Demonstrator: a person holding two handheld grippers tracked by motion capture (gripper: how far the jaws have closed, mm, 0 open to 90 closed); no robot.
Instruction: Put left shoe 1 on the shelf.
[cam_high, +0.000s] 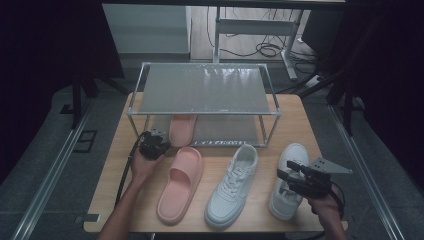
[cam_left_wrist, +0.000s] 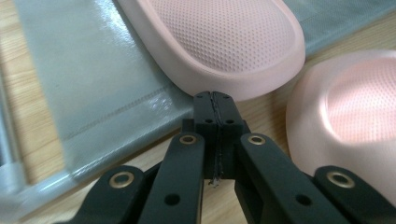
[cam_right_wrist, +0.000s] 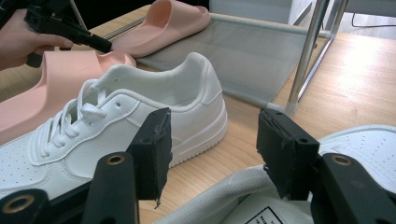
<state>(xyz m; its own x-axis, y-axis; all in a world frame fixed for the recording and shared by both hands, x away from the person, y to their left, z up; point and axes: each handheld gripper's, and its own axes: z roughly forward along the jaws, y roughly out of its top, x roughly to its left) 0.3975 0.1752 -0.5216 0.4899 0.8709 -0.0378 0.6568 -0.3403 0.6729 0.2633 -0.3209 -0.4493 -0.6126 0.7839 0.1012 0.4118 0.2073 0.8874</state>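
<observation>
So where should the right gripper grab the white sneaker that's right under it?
Probably the heel collar of the right-hand white sneaker, coming down from above. The open right gripper already stands over its opening, and the thin padded rim would fit between the jaws; the body looks too wide to span.

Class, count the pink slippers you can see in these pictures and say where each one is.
2. One slipper lies on the lower shelf of the rack; the other slipper lies on the table, left of the white sneakers. None appears hidden.
</observation>
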